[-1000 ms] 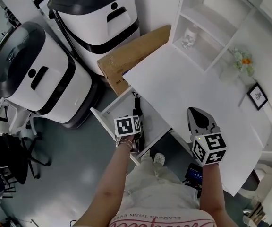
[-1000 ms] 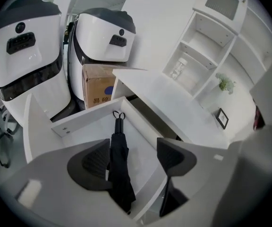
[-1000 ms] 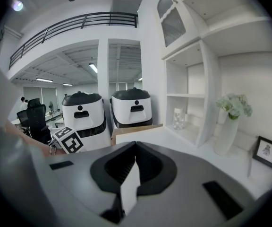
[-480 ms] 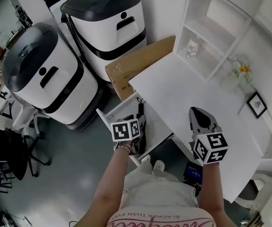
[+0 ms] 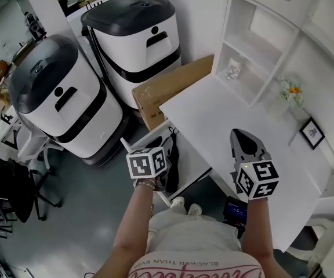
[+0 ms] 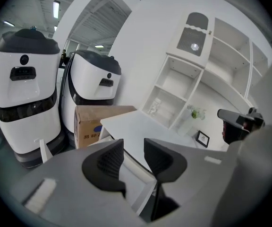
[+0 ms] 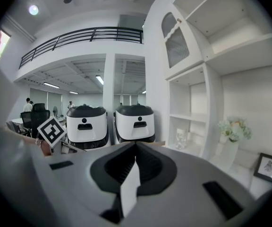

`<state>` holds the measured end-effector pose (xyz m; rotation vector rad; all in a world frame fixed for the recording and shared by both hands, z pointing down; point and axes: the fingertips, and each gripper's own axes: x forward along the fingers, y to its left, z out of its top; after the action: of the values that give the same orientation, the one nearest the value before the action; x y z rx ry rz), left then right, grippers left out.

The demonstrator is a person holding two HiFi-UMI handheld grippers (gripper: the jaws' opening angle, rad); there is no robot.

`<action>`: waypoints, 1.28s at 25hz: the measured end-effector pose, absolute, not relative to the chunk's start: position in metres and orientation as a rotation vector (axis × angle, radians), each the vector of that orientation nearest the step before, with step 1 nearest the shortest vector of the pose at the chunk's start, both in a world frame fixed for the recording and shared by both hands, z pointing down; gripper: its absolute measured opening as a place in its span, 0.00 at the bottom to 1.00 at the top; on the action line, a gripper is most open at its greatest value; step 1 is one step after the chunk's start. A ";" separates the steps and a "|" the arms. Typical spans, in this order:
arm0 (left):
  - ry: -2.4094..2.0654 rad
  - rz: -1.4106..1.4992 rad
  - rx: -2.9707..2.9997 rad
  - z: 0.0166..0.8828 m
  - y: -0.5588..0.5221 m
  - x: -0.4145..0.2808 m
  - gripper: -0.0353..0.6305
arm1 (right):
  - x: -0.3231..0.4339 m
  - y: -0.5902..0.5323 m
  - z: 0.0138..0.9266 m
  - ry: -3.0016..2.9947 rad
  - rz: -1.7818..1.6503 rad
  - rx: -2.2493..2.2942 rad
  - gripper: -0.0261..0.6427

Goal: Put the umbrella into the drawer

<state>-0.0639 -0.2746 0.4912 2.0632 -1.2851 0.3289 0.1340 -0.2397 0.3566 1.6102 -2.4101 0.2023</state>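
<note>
Now umbrella [image 5: 171,155] lies in drawer [image 5: 189,155] beneath empty, just-closing left claw [image 6: 134,151].

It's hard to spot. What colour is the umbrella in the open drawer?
Black. The folded black umbrella shows best in the head view.

Two white machines [image 5: 62,97], one box [image 5: 167,88], seemingly one umbrella [image 5: 171,161]

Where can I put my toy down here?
The white tabletop is bare between the cardboard box and the shelves. Inside the drawer, a free strip lies right of the umbrella. Crowded: the two white machines and the box stand packed together.
</note>
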 end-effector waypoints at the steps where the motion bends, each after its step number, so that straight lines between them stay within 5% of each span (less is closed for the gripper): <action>1: -1.298 0.312 2.083 0.482 -0.276 -0.065 0.25 | 0.134 -0.240 0.354 -2.414 0.194 1.615 0.05; 10: -1.424 0.271 2.248 0.426 -0.280 -0.078 0.07 | 0.128 -0.237 0.327 -2.441 0.102 1.630 0.05; 32: -1.655 -0.061 2.757 0.253 -0.266 -0.097 0.07 | 0.124 -0.227 0.238 -2.550 -0.177 1.752 0.05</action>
<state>-0.0970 -0.2658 0.2534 2.7570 -1.6552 -0.0606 0.1241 -0.2272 0.2377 1.7516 -2.5500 -0.1771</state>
